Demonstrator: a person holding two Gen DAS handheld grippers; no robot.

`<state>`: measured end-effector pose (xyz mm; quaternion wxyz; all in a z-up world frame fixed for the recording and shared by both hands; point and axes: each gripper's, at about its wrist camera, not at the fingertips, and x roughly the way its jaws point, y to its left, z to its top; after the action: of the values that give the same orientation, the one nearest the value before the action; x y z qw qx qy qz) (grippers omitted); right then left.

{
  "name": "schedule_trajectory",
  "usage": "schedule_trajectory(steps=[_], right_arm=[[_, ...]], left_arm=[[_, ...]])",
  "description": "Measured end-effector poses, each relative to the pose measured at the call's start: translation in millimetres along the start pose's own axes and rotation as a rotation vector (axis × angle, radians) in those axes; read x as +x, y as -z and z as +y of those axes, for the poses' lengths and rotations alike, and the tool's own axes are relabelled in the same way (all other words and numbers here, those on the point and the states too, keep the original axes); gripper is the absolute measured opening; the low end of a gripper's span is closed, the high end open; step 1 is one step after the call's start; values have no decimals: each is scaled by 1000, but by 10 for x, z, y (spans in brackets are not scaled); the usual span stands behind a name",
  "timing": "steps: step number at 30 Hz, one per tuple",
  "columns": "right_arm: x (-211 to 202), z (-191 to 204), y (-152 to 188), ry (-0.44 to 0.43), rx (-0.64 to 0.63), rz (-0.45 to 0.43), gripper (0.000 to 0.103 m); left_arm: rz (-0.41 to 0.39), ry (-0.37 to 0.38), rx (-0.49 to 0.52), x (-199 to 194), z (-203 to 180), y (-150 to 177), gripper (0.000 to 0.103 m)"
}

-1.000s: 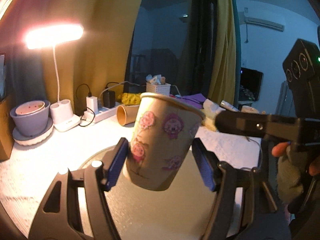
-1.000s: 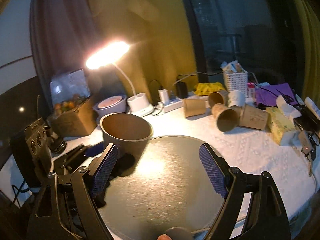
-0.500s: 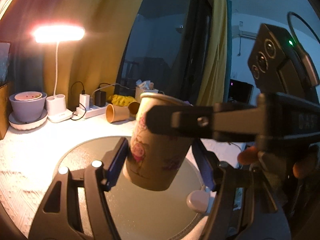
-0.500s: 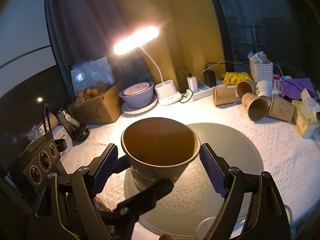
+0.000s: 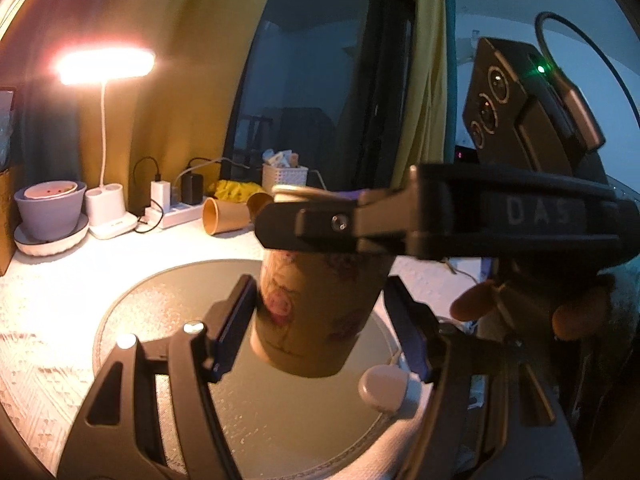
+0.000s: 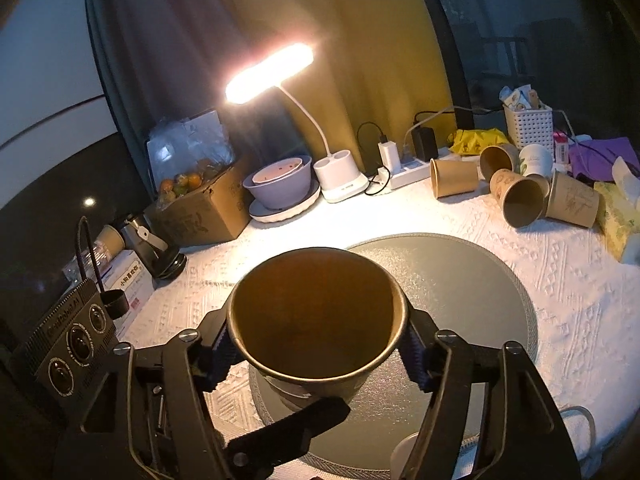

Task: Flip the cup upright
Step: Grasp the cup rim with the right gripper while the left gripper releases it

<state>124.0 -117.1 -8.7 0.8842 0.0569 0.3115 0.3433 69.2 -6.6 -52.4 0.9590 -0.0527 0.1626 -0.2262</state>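
A brown paper cup with pink flower prints is held mouth-up above the round grey mat. My left gripper stands around its lower body: the left pad touches the wall, the right pad stands slightly off it. My right gripper is shut on the same cup just under the rim, and I look down into its empty inside. In the left wrist view the right gripper's finger crosses in front of the cup's rim.
Several more paper cups lie on their sides at the back right of the white tablecloth. A lit desk lamp, a purple bowl, a power strip, a cardboard box and a white basket line the back edge.
My right gripper has come in around the cup's top and closed on it. The cup has stayed upright between the left gripper's pads.
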Motion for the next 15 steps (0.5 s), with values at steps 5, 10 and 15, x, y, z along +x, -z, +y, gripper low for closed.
schedule_trajectory(steps=[5, 10, 15], right_arm=[[70, -21, 12, -2, -7, 13, 70], [93, -28, -4, 9, -24, 3, 69], [95, -51, -87, 45, -58, -31, 70]], left_arm=[[41, -20, -3, 53, -6, 26, 67], [118, -30, 4, 165, 0, 75, 75], [146, -60, 4, 85, 66, 144, 83]])
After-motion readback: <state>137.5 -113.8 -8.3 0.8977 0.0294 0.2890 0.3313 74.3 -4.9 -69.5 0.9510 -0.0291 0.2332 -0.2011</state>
